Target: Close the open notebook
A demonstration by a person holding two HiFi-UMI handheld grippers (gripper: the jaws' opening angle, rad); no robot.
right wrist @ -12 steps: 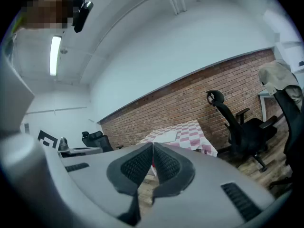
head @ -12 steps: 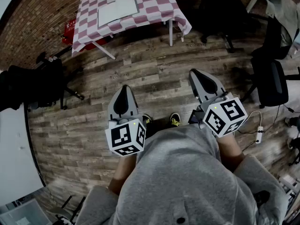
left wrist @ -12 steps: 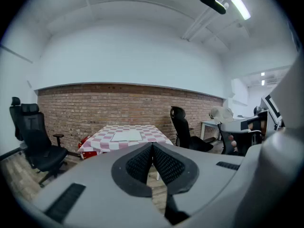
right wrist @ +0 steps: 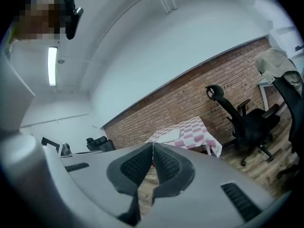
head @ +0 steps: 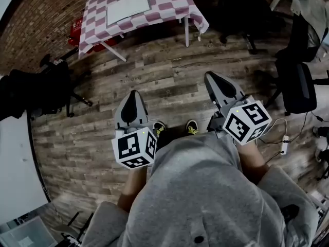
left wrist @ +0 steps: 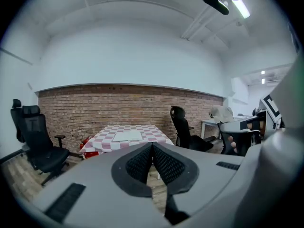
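An open white notebook (head: 127, 6) lies flat on a table with a red-and-white checked cloth (head: 169, 4), far ahead across the wooden floor. It also shows small in the left gripper view, notebook (left wrist: 127, 136), and in the right gripper view, notebook (right wrist: 167, 136). My left gripper (head: 131, 98) is held near my body, shut, with nothing between its jaws. My right gripper (head: 212, 80) is shut too and holds nothing. Both point toward the table from a distance.
Black office chairs stand at the left (head: 49, 89) and right (head: 298, 81) of the floor. A red crate (head: 76, 32) sits under the table. A brick wall (left wrist: 95, 108) runs behind it. A white cable and power strip (head: 284, 145) lie on the floor at right.
The table and notebook have slid slightly up in the head view, and both grippers sit a little higher in the frame. Jaws stay shut.
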